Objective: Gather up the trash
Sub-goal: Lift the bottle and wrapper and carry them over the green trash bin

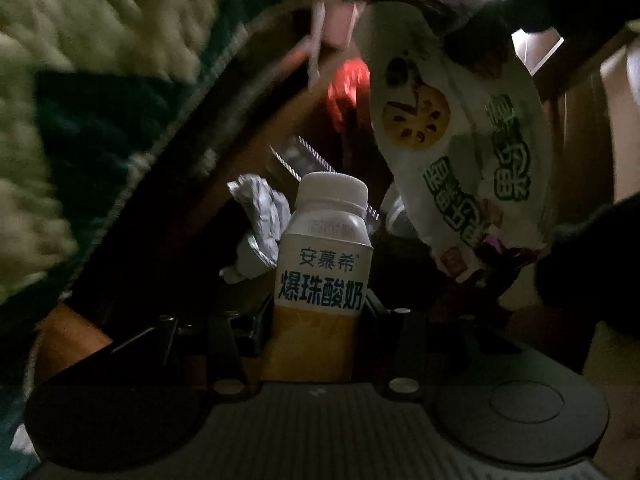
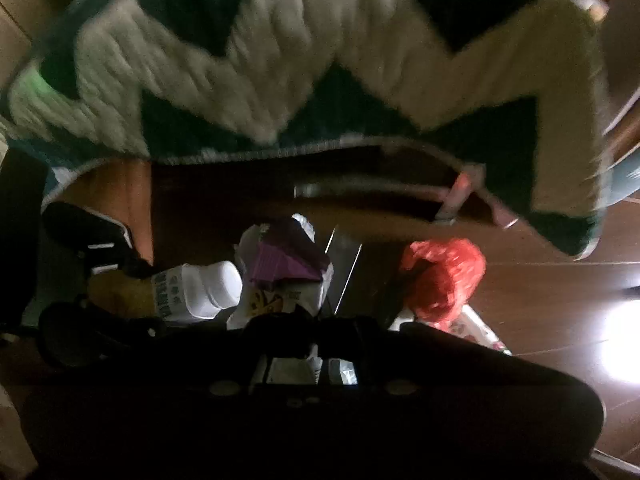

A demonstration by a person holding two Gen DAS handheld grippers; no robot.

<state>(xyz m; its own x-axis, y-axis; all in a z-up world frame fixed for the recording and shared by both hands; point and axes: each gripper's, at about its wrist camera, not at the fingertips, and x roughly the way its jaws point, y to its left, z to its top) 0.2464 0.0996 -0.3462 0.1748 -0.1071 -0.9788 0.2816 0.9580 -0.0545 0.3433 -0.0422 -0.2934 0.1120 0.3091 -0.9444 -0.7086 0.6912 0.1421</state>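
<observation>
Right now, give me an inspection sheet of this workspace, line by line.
Surface: dark wooden floor, partly under a green-and-cream zigzag rug.
Job's things: yogurt drink bottle; white-and-purple snack bag.
Clutter: red plastic bag, crumpled paper, cardboard box.
Grippers: left hand-held gripper shut on the bottle; right hand-held gripper shut on the snack bag.
Cables: nothing seen.
Surroundings: dim, bright glare on the floor.

Black left gripper (image 1: 316,312), ribbed grey housing, round silver screws
</observation>
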